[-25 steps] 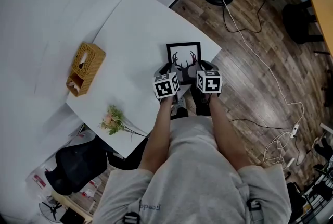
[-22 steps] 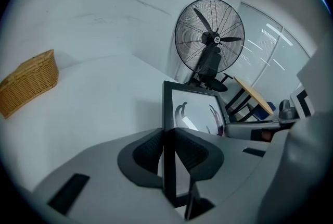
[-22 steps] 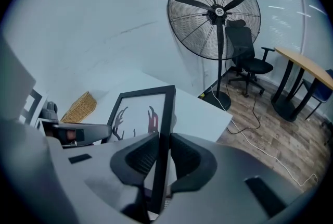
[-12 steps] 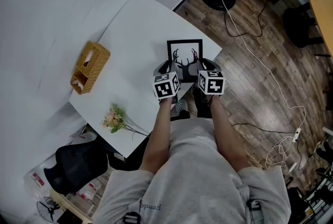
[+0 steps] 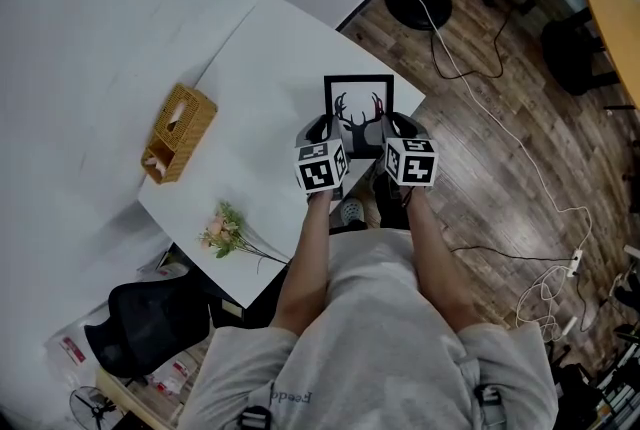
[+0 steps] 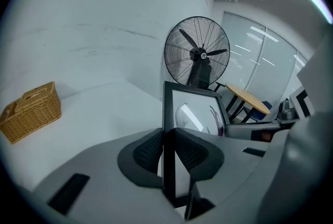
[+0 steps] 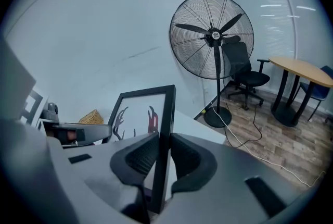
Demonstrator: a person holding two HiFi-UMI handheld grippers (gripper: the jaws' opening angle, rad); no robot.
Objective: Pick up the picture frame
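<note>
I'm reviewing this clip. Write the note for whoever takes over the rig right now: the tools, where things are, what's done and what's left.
Left tool: shut on the left side edge of the picture frame.
Right tool: shut on the frame's right side edge.
Frame: held between both tools over the near corner of the white table, with the picture side toward the person. I can't tell for sure whether its bottom is clear of the table.
Elsewhere: the wicker basket and flowers lie well to the left, out of the way.
Done: two-sided grip.
Left: complete the lift, probably keeping both tools level so the frame doesn't twist.
</note>
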